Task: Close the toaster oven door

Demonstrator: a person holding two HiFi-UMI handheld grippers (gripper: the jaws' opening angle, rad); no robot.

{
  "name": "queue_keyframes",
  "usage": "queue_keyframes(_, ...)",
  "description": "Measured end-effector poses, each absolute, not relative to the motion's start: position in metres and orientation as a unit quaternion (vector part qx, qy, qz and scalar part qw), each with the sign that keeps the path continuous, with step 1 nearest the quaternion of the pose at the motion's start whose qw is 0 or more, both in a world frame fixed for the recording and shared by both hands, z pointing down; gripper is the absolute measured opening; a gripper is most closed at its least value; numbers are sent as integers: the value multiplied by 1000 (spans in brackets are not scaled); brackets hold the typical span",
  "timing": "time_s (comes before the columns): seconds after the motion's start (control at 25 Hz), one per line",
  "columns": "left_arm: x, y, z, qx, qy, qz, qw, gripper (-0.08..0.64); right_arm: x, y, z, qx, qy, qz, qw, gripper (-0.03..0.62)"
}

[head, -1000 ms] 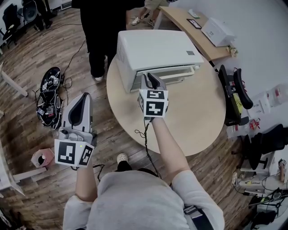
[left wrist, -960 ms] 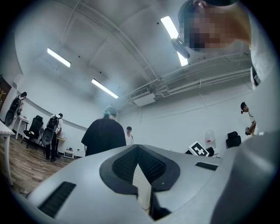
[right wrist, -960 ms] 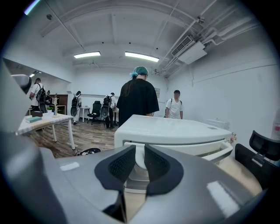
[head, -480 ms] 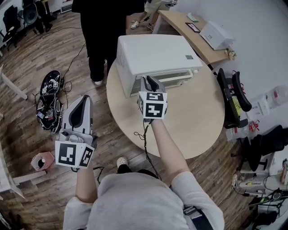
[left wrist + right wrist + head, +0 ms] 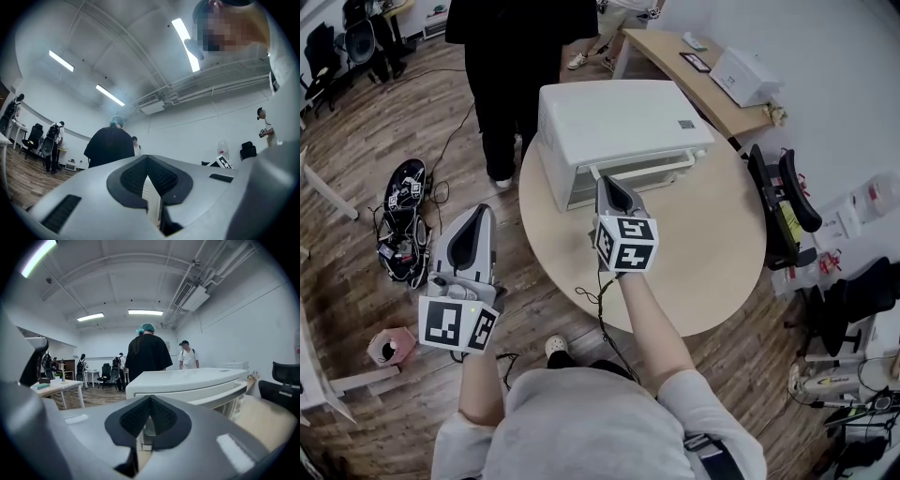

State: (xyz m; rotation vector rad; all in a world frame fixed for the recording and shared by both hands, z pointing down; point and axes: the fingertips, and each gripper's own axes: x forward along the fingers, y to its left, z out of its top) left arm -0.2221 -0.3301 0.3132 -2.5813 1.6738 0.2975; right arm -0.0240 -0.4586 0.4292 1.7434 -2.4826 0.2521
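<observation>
The job looks all but done. The toaster oven sits on the far half of the round table, and its door stands swung up against the front of the box rather than hanging down over the tabletop. From where the right gripper looks, the handle sticks out a little proud of the white shell. I cannot say for certain that the door is fully seated; a thin gap along its top edge may remain. If so, what is left is a last nudge on the door, then pulling the tool away.

The right gripper hovers over the table, between its near edge and the oven, tip close to the left end of the door. Whether it touches the door I can't make out. Its claw has just snapped closed, pads together, with nothing caught between them. The left gripper hangs off the table's left edge over the wooden floor, its claw likewise closed on nothing and taking no part.

The oven lies with its long axis running across the table from near-left to far-right, front turned toward the table's near edge and the person working. The door's long axis runs the same way, with the handle bar parallel to it. A person in black stands beyond the table's far edge.
</observation>
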Motion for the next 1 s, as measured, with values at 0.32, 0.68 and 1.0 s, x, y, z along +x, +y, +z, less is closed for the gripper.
queue_keyframes(0.32, -197, -328, 308, -844, 527, 97, 27, 6, 4, -424, 414, 574, -815, 72, 31, 11)
queue_keyframes(0.68, -169, -318, 299, -851, 515, 94, 29, 6, 32, -384, 376, 581, -813, 32, 14, 11)
queue_keyframes(1.0, -147, -300, 290, -853, 513, 89, 39, 6, 62, -347, 338, 586, -810, 13, -23, 11)
